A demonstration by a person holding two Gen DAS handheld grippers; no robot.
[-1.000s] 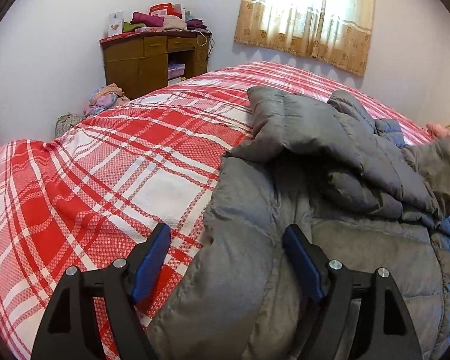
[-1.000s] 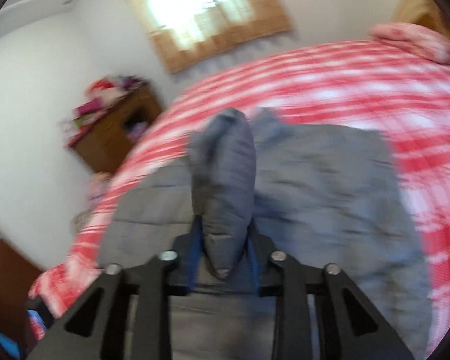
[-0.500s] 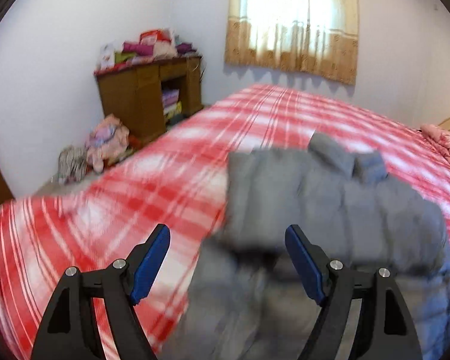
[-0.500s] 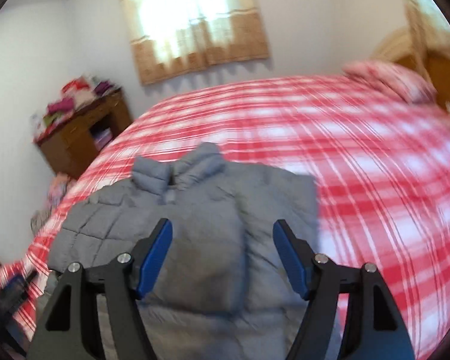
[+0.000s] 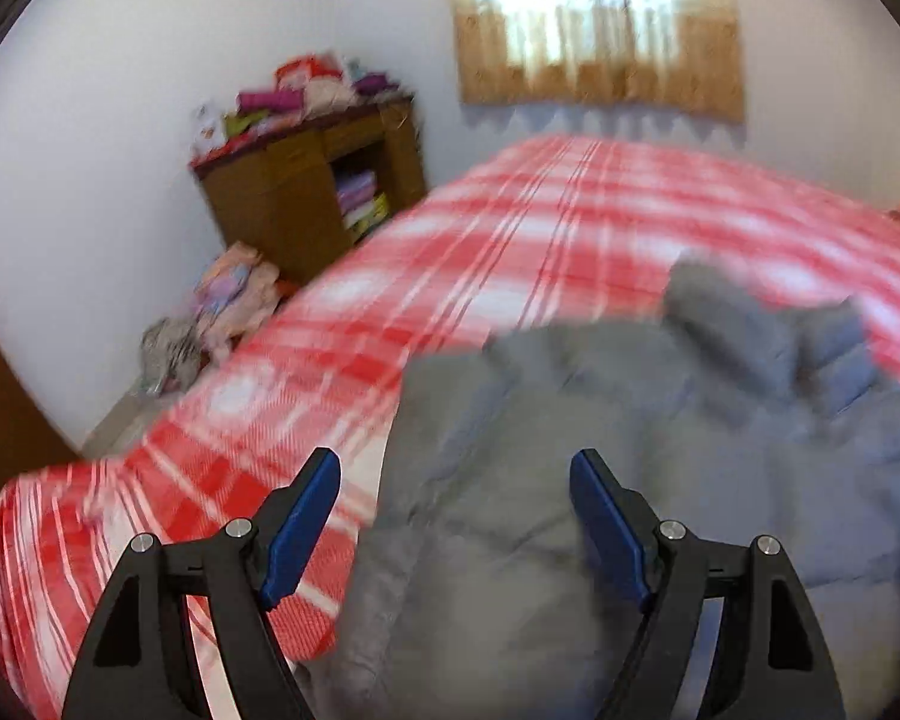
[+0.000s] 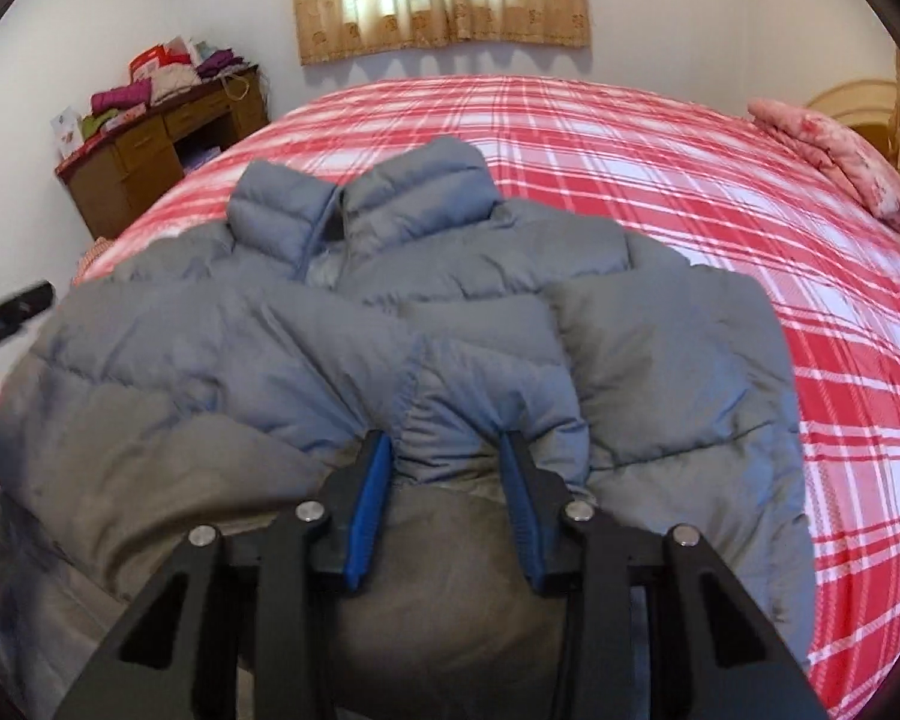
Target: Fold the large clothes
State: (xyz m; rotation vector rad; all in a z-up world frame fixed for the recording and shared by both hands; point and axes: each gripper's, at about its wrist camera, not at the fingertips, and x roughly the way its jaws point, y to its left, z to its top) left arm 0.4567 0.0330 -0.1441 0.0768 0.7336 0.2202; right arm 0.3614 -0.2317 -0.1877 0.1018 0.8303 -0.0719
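While its jaws are closing, the right gripper (image 6: 444, 468) has a puffy fold of the grey down jacket (image 6: 306, 348) bunched between its blue pads (image 6: 366, 504), which press into the fabric on both sides. That fold belongs to a sleeve laid across the jacket's front. The left gripper (image 5: 453, 516) hangs with its jaws wide apart above the jacket's near part, nothing between them; this view is blurred. The jacket lies spread on the red-and-white plaid bed (image 6: 660, 138), close to its near edge, collar (image 6: 360, 198) pointing toward the far edge. A pink pillow (image 6: 834, 150) sits at the bed's far right corner.
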